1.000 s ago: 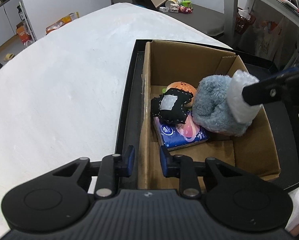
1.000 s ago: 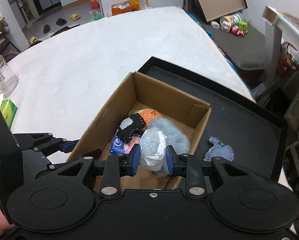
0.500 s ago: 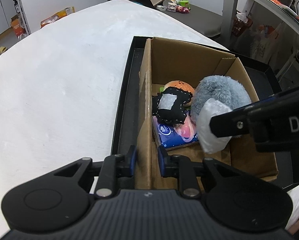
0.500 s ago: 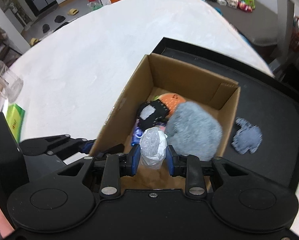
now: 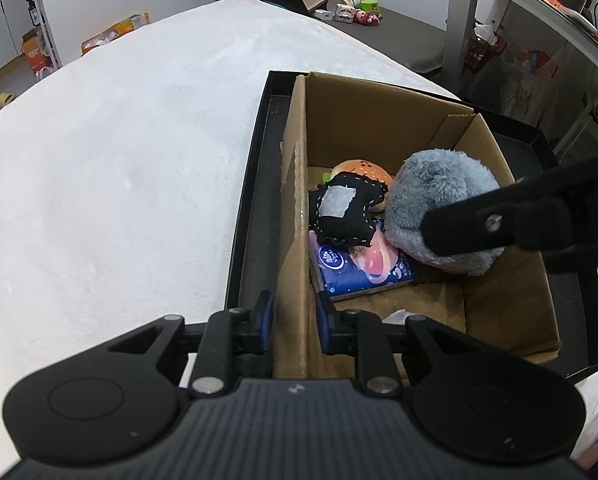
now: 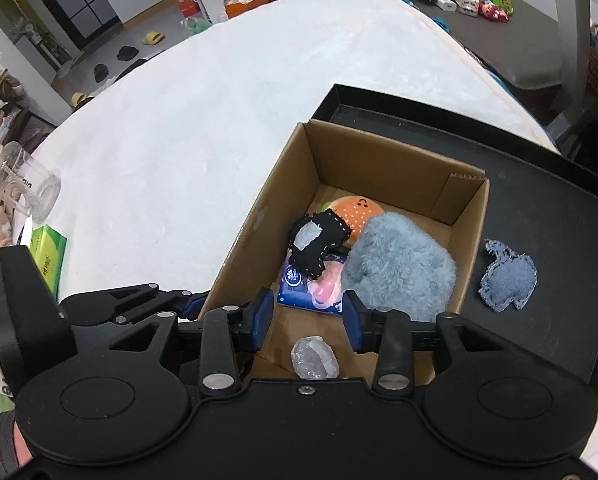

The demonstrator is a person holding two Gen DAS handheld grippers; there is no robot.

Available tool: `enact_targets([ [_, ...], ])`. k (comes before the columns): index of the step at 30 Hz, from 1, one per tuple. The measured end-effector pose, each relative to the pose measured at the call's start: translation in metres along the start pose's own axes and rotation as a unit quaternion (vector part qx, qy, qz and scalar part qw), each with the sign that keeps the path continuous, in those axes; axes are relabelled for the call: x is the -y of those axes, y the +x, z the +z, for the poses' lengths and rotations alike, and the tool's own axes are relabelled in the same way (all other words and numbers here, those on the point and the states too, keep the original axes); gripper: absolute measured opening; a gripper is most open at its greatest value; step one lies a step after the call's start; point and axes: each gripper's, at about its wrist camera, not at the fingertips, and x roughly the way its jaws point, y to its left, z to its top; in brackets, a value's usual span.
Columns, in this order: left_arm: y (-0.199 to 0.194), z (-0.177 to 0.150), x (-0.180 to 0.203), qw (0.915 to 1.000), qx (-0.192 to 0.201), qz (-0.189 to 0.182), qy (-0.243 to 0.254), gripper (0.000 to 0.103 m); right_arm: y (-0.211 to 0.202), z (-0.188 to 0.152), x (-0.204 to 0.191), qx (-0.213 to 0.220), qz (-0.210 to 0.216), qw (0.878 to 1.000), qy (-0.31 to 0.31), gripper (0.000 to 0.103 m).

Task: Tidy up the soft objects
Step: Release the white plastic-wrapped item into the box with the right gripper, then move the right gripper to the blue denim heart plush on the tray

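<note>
Burger plush [image 5: 361, 170] largely hidden behind black pillow [image 5: 345, 214], tissue pack [image 6: 311, 284] partly covered by grey plush [image 6: 399, 272], plastic wad [image 6: 314, 358] cut by right tongs' body.

A black tray [image 6: 547, 184] lies on the white table [image 6: 203, 120].

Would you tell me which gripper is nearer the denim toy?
Right. The right gripper hangs open over the box, beside the denim toy; the left gripper clamps the box's far wall.

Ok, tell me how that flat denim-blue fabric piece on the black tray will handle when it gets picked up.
The denim piece lies flat with frayed edges, so it will likely droop limply from a pinch. It looks thin and light, probably needing fingertips tight against the black tray. It is unlikely to roll or break.
</note>
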Motion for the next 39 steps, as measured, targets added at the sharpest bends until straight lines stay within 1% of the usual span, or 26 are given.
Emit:
enact_targets([
  [5, -0.001, 0.000, 0.006, 0.9999, 0.001, 0.012, 0.009, 0.023, -0.016, 0.003, 0.012, 0.020, 0.005, 1.000, -0.004, 0.040],
  [7, -0.001, 0.000, 0.008, 0.9998, 0.005, 0.017, 0.014, 0.025, -0.025, 0.004, 0.022, 0.033, 0.008, 0.999, 0.000, 0.040],
  [11, -0.001, 0.000, 0.012, 0.9994, 0.002, 0.030, 0.019, 0.026, -0.041, 0.007, 0.041, 0.057, 0.005, 0.998, 0.005, 0.040],
  [19, -0.002, 0.001, 0.019, 0.9982, -0.002, 0.053, 0.028, 0.048, -0.058, 0.005, 0.095, 0.100, -0.010, 0.994, 0.046, 0.041],
  [25, -0.002, 0.000, 0.030, 0.9952, -0.001, 0.081, 0.055, 0.060, -0.049, -0.006, 0.135, 0.103, -0.021, 0.991, 0.079, 0.041],
  [32, -0.002, 0.001, 0.040, 0.9919, -0.003, 0.104, 0.073, 0.068, -0.024, -0.027, 0.165, 0.095, -0.026, 0.992, 0.075, 0.041],
  [36, -0.002, 0.001, 0.044, 0.9900, -0.005, 0.116, 0.079, 0.070, -0.011, -0.041, 0.183, 0.095, -0.009, 0.991, 0.092, 0.042],
  [37, -0.001, 0.002, 0.046, 0.9893, -0.007, 0.120, 0.082, 0.070, -0.007, -0.044, 0.186, 0.094, -0.006, 0.991, 0.097, 0.042],
  [38, 0.000, 0.002, 0.047, 0.9885, -0.009, 0.125, 0.085, 0.070, -0.006, -0.046, 0.189, 0.095, -0.004, 0.991, 0.098, 0.046],
  [39, 0.001, 0.002, 0.049, 0.9877, -0.011, 0.129, 0.087, 0.070, -0.004, -0.047, 0.191, 0.097, -0.005, 0.990, 0.098, 0.053],
])
